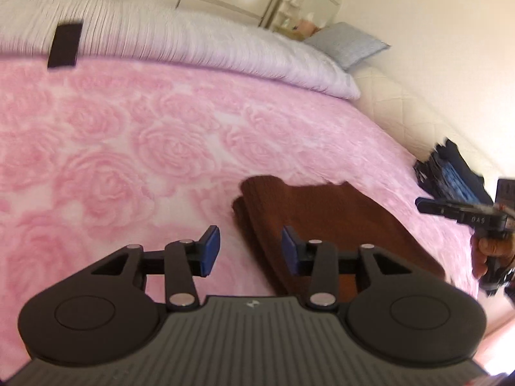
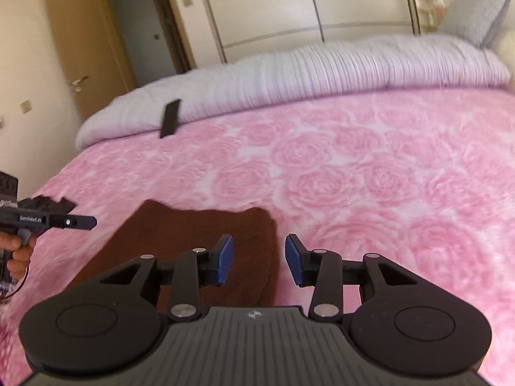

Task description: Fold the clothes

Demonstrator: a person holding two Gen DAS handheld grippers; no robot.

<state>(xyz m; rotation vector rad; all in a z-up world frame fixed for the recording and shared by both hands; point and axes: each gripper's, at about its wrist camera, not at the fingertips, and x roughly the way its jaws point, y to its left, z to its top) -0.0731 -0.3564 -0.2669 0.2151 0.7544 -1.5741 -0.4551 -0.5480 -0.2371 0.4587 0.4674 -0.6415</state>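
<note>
A brown garment (image 1: 334,225) lies folded flat on the pink rose-patterned blanket (image 1: 128,148). My left gripper (image 1: 251,251) hangs open just above its left folded edge, nothing between the blue pads (image 1: 210,251). In the right wrist view the same brown garment (image 2: 199,238) lies below and to the left. My right gripper (image 2: 259,260) is open over its right edge, holding nothing. The right gripper (image 1: 450,212) shows at the right edge of the left wrist view, held by a hand. The left gripper (image 2: 64,222) shows at the left edge of the right wrist view.
A white ribbed duvet (image 2: 289,74) is bunched along the far side of the bed, a black flat object (image 2: 170,119) lying at its edge. A stack of dark folded clothes (image 1: 450,173) sits at the bed's right side. A grey pillow (image 1: 347,43), wardrobe doors (image 2: 289,6) and a wooden door (image 2: 87,51) stand beyond.
</note>
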